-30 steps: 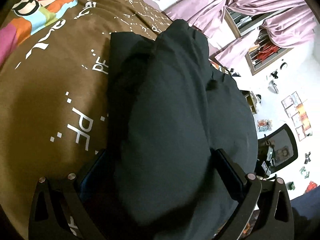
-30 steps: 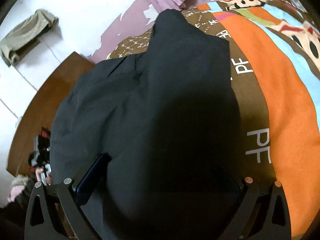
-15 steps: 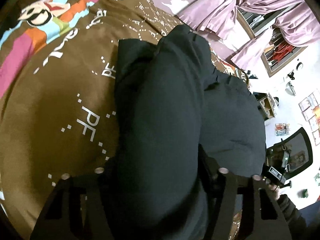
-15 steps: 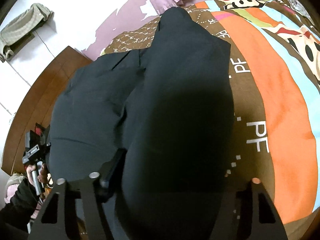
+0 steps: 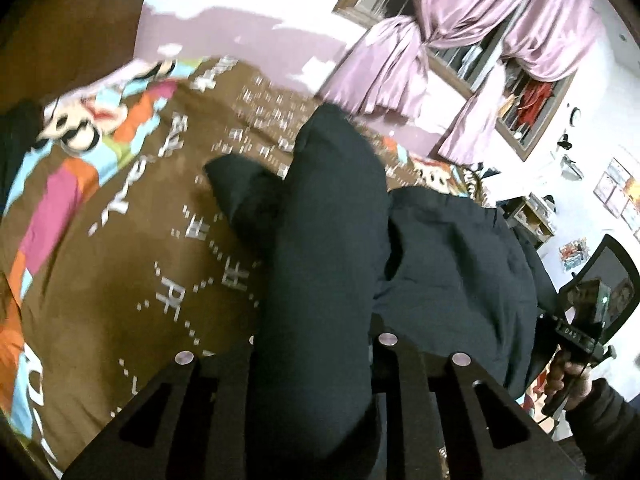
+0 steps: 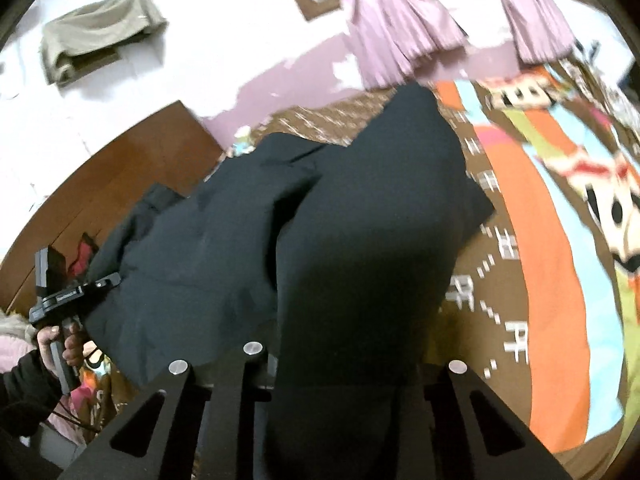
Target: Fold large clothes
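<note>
Both grippers have just been closing, and each now has dark cloth caught between its fingers. The left gripper (image 5: 312, 364) pinches a thick fold of the black garment (image 5: 332, 248), its jaws drawn in tight against the fabric on either side. The right gripper (image 6: 340, 364) does the same on its own fold of the black garment (image 6: 372, 240), jaws pressed onto the cloth.

From the left wrist view, the gripped fold runs toward twelve o'clock and ends in a rounded tip on the brown bedspread (image 5: 120, 280), with a shorter flap poking out at ten o'clock. More of the garment bulges at three o'clock. Beyond it, at four o'clock, a hand (image 5: 568, 376) grips the other tool's handle, a dark sleeve (image 5: 612, 416) behind it.

From the right wrist view, the fold climbs to twelve o'clock, the rest of the garment spreading toward nine o'clock. At eight o'clock there is a hand (image 6: 60, 340) around a handle. The bedspread (image 6: 560, 300) shows orange and blue stripes at three o'clock. Pink curtains (image 6: 400, 32) hang at twelve o'clock, and a wooden headboard (image 6: 120, 184) sits at ten o'clock. The edges are blurred.
</note>
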`<state>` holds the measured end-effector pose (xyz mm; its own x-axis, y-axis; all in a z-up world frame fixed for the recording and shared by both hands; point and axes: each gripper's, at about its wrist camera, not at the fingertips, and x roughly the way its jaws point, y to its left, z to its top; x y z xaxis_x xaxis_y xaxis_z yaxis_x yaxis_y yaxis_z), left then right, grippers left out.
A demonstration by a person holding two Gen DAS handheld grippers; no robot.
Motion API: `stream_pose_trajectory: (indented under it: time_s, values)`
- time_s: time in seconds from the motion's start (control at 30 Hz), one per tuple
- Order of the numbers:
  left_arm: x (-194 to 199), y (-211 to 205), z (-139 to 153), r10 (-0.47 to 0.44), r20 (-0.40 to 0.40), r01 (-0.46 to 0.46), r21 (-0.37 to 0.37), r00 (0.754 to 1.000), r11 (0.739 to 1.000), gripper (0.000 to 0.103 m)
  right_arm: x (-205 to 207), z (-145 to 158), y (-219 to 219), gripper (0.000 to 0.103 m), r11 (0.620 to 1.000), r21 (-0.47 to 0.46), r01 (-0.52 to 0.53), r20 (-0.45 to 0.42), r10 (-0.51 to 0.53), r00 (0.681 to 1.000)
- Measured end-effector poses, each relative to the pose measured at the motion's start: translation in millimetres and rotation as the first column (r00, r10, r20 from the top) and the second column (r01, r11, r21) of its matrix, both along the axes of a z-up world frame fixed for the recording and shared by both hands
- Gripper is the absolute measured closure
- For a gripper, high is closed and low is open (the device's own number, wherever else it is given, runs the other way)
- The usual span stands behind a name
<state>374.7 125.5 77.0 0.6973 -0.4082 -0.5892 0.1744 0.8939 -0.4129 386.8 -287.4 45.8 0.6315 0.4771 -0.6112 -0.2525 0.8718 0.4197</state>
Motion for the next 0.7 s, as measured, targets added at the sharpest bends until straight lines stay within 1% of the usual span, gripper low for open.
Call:
stream_pose_trajectory:
  time_s: [0.03,0.2,0.3,0.43,0.6,0.67,0.7]
  values:
    - [-3.2,-2.4,6.7,0.002,0.02,-0.002,0.003,1.0,1.0,0.088,-0.6,4.9,4.0,0.084,1.0,-0.006,-0.009,0.017,0.009,1.0]
    - [-10.9,1.5,30.8,-0.004,0.071,0.004,-0.002,0.997,1.0,0.088,-11.2,30.2,18.2,0.085,0.999,-0.022,-0.033,0.112,0.035,0.993]
    - [-23.4,2.5,45.0,-0.008,0.113,0.007,0.007,0.994,1.0,0.088,-19.0,44.6,24.3,0.085,0.999,-0.028,-0.038,0.16,0.042,0.986]
    - [-36.6,8.5,56.2,0.004,0.132,-0.004,-0.002,0.991,1.0,0.088,-29.6,58.6,31.9,0.085,0.999,-0.043,-0.033,0.204,0.041,0.978]
    - [-57.1,13.3,58.9,0.002,0.126,-0.003,0.01,0.992,1.0,0.088,-44.6,61.5,42.2,0.085,0.996,-0.071,-0.053,0.219,0.068,0.973]
    - [-62.7,15.3,51.0,-0.003,0.117,0.001,0.021,0.993,1.0,0.088,-49.9,55.2,45.2,0.085,0.995,-0.086,-0.059,0.213,0.076,0.974]
    - [-63.1,13.7,42.2,-0.006,0.106,0.002,0.041,0.994,0.999,0.088,-51.2,48.0,46.1,0.085,0.994,-0.088,-0.057,0.2,0.074,0.977]
